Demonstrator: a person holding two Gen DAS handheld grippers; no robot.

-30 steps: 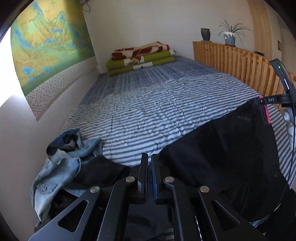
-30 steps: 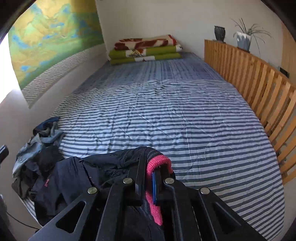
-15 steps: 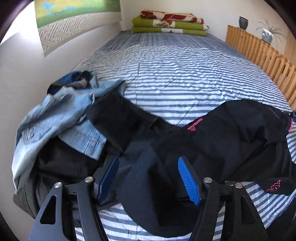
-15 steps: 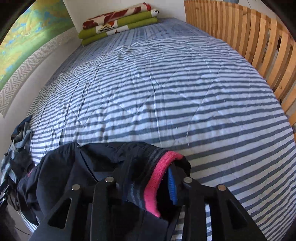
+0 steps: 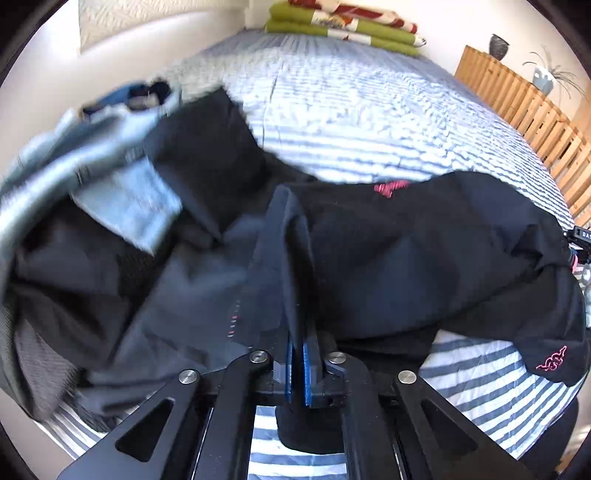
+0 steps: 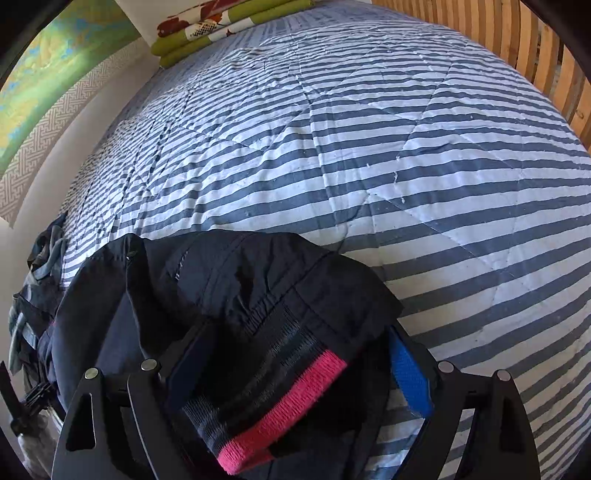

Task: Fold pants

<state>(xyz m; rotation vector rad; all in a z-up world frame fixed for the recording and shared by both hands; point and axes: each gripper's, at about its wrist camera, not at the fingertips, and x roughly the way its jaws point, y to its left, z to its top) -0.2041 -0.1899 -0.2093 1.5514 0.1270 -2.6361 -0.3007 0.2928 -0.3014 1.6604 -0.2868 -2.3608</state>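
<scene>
- We see our left gripper [image 5: 298,363] nearly closed, its blue pads [image 5: 307,373] pinching a fold of the black pants [image 5: 424,251], which rises as a ridge straight up from the jaws.
- Our right gripper [image 6: 295,373] stands wide; one blue pad [image 6: 410,380] shows on the right side, the other finger is mostly hidden under cloth.
- The pants' ribbed waistband [image 6: 273,402], black with a pink edge, lies draped between the right jaws; we cannot tell whether either pad touches it.
- The pants lie spread across the near edge of the bed [image 6: 369,147], on its blue-and-white striped cover, reaching from one gripper to the other.
- A pink logo [image 5: 550,360] shows on the cloth near the right edge of the left view, and another pink mark [image 5: 389,187] sits on top of the heap.
- To the left of the pants, a pale denim garment [image 5: 122,192] lies blurred on a pile of dark clothes [image 5: 74,280], touching the pants.
- At the far end of the bed, folded green and red blankets [image 5: 343,26] are stacked against the wall.
- A slatted wooden rail [image 5: 524,110] runs along the bed's right side, with a dark vase [image 5: 498,46] and a potted plant [image 5: 546,75] beyond it.
- A green and yellow wall hanging [image 6: 55,74] is on the left wall.
</scene>
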